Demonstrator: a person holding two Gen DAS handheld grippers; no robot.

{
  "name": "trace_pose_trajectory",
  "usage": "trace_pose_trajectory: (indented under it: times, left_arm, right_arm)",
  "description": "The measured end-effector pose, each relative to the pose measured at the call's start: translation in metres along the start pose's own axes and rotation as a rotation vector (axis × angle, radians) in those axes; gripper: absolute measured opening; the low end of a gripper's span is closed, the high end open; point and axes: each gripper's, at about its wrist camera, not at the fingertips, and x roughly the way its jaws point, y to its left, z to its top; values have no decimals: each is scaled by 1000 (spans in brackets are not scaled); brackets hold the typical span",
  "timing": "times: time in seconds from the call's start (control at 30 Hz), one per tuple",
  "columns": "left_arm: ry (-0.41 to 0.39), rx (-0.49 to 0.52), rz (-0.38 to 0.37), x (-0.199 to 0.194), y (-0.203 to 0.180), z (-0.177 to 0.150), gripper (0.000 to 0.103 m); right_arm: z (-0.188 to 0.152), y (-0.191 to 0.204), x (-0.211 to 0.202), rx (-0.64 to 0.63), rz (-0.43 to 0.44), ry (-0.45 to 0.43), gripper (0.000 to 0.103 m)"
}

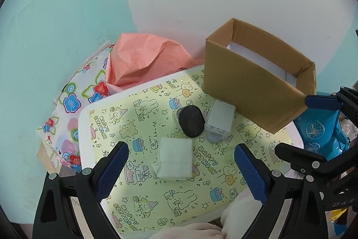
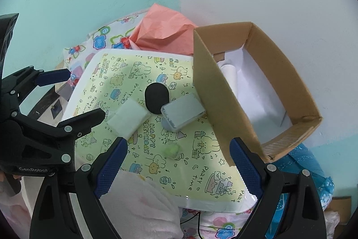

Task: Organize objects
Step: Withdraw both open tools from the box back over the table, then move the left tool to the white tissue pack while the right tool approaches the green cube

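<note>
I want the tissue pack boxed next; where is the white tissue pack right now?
The white tissue pack lies on the birthday-print tabletop, ahead of the open left gripper, just nearer than the black oval object.

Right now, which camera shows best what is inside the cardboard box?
The right wrist view. It looks down over the cardboard box wall, so the white lining and a white roll inside are visible. The left wrist view sees mostly the box's outer brown wall and only a thin strip of white interior.
</note>
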Motion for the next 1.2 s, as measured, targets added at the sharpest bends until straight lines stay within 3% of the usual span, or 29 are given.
trace_pose_trajectory:
  times: [0.73, 1.2]
  left_arm:
    - [42, 56, -21, 25, 16, -2, 96]
    - [63, 176, -68, 41, 16, -2, 96]
  right_arm:
    - [3, 13, 29, -9, -21, -22, 94]
    - [5, 20, 46, -59, -38, -25, 94]
